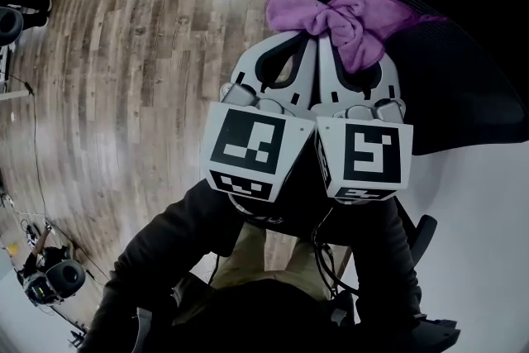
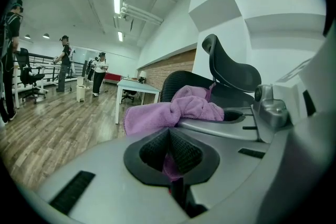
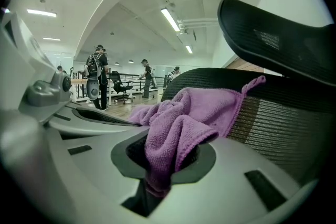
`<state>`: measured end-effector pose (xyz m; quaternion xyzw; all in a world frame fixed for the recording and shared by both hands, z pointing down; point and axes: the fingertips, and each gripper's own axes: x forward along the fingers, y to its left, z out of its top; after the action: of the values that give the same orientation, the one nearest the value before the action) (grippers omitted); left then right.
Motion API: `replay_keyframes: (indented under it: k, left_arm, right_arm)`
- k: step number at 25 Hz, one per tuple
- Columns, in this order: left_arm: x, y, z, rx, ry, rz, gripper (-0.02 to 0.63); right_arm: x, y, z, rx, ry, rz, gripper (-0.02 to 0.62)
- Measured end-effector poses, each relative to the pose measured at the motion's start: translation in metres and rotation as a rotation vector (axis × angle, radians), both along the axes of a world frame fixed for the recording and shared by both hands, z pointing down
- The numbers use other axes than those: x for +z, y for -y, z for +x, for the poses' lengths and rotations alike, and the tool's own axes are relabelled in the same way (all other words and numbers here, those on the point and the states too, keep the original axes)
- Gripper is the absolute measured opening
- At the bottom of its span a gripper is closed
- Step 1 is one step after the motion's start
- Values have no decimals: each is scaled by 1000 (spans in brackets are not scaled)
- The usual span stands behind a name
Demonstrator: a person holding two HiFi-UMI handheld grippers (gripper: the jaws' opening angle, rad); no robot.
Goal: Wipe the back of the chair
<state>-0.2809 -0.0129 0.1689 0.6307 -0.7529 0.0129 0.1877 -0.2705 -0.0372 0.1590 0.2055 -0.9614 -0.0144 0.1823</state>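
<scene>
**Item: wiping cloth, purple.** The cloth [image 1: 347, 22] is bunched and held by both tongs at once. It sits just ahead of both tips, and its far edge lies against the chair's mesh.

**Left tongs** [image 1: 285, 62]: jaws together, nipping a small fold of the cloth [image 2: 173, 110] between the pads. The rest trails off towards the right tongs.

**Right tongs** [image 1: 351, 66]: jaws clamped on a thick wad of the cloth [image 3: 184, 118], which spills over the tips. The two tools sit side by side, their marker cubes touching or nearly so.

**Chair back** [image 3: 273, 118]: dark mesh, directly ahead of the right tongs and ahead-right of the left. The headrest [image 3: 278, 34] hangs above it.

**Step in hand (judged):** the cloth is brought to the upper part of the back, and the wipe is starting or about to start.

**Next move calls for:** both grips kept firm, the cloth pressed flat to the mesh, then drawn across or down.

**In the way:**
- The headrest overhangs the right tongs and limits any upward stroke.
- The cloth is knotted up, so little flat face meets the mesh.

**Surroundings:**
- Wooden floor [image 1: 149, 54], below and left of the tongs.
- White table [image 2: 136, 86] and people standing [image 2: 64, 63], well beyond the left tongs.
- The person's dark sleeves [image 1: 165, 252], behind both tools.
</scene>
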Motion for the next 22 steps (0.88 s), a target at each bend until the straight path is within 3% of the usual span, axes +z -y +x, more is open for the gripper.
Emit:
replay_keyframes:
  k: [22]
  left_arm:
    - [-2, 40, 42, 50, 46, -58, 0]
  right_arm:
    - [-2, 37, 44, 45, 35, -46, 64]
